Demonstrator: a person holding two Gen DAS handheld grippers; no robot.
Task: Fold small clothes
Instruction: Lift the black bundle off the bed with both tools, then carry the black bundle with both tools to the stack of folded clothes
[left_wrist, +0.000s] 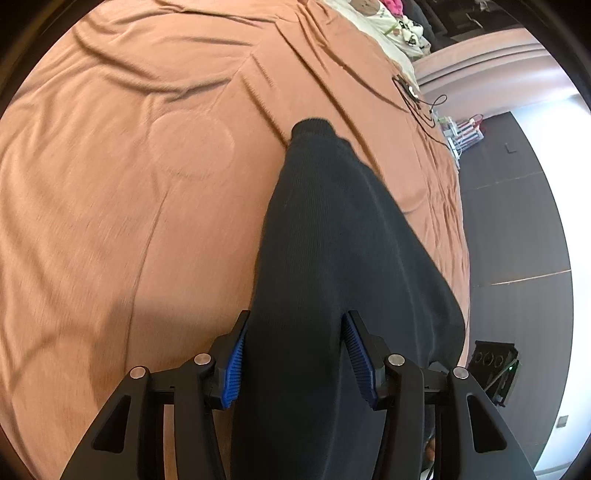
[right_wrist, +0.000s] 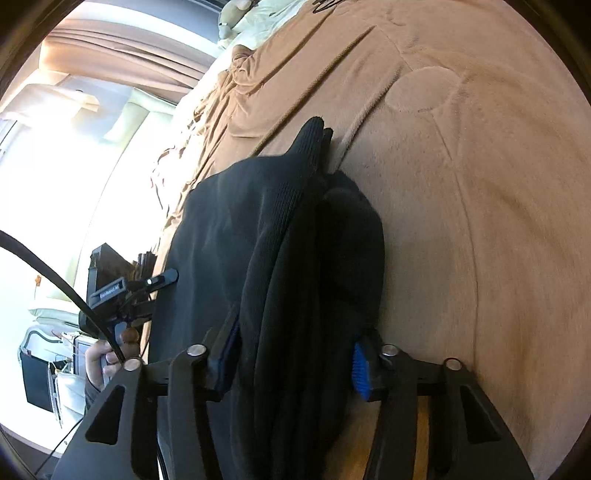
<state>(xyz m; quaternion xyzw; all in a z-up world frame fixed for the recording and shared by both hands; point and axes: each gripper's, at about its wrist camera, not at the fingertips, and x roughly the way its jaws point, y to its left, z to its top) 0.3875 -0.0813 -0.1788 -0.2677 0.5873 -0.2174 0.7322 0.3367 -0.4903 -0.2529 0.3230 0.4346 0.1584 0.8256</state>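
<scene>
A black knit garment (left_wrist: 332, 229) lies stretched out on the orange-brown bedspread (left_wrist: 129, 184), its ribbed cuff (left_wrist: 312, 127) at the far end. My left gripper (left_wrist: 298, 314) is open, low over the near part of the cloth, which runs between its blue pads (left_wrist: 356, 354) and spreads past the right finger. In the right wrist view the garment (right_wrist: 258, 221) is folded into thick layers. My right gripper (right_wrist: 295, 325) is shut on that bundle, and the cloth bulges over its right pad (right_wrist: 360, 369). The left gripper (right_wrist: 155, 295) shows at the garment's left edge, held by a hand (right_wrist: 99, 358).
A cream printed cloth (left_wrist: 388, 26) lies at the far end of the bed, and black cables with a small device (left_wrist: 410, 92) lie near its right edge. Dark floor (left_wrist: 517, 221) and a black box (left_wrist: 495, 362) lie beyond that edge. A bright window (right_wrist: 55, 166) fills the left.
</scene>
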